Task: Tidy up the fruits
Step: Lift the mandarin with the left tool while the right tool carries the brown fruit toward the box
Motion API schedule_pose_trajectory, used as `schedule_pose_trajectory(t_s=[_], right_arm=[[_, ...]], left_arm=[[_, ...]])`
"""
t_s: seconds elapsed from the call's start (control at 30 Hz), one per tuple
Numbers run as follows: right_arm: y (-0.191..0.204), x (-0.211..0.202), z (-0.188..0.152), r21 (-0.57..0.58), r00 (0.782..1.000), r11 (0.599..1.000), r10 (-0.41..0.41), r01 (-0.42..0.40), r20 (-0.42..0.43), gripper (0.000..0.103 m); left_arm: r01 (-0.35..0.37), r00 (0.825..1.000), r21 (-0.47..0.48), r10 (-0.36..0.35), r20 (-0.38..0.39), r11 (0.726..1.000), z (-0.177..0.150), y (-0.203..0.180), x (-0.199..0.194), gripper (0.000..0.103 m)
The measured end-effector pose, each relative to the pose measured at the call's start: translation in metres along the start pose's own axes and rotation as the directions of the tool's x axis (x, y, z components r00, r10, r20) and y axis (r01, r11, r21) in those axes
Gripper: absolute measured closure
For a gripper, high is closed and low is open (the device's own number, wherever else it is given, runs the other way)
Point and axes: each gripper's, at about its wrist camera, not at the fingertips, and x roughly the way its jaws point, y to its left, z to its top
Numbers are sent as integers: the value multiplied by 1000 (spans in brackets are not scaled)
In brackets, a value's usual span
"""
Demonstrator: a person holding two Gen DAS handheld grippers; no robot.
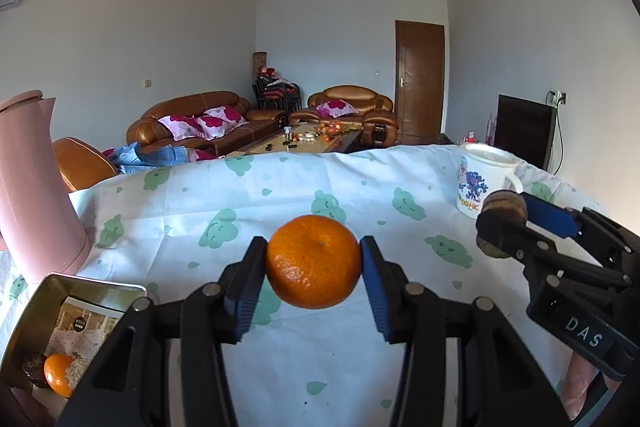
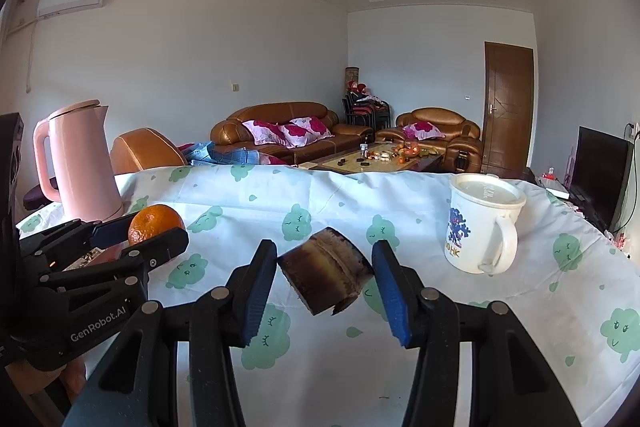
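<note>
Left gripper (image 1: 313,261): you grip 1 orange (image 1: 313,261).
Right gripper (image 2: 325,269): you clamp 1 brown sugarcane piece (image 2: 325,269) above surface (image 2: 440,327).

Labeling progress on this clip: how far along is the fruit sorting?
Done: the metal tin already holds one orange and a dark piece. In hand: left gripper holds a tangerine; right gripper holds a brown sugarcane chunk. Left: both still need placing.
</note>
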Motion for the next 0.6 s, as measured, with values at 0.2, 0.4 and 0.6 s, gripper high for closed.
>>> schedule_pose_trajectory(t_s=[0.2, 0.4, 0.6], right_arm=[[2, -3, 0, -4, 1000, 1000, 8, -8, 13, 51], [4, -6, -1, -10, 1000, 1000, 13, -13, 22, 51], [4, -6, -1, -3, 1000, 1000, 22, -21, 15, 51]], left_arm=[[6, 1000, -9, -6, -9, 1000, -1, 3, -1, 54], [12, 999, -34, -14, -33, 999, -4, 8, -1, 54], [18, 999, -29, -19, -44, 999, -6, 7, -5, 54]])
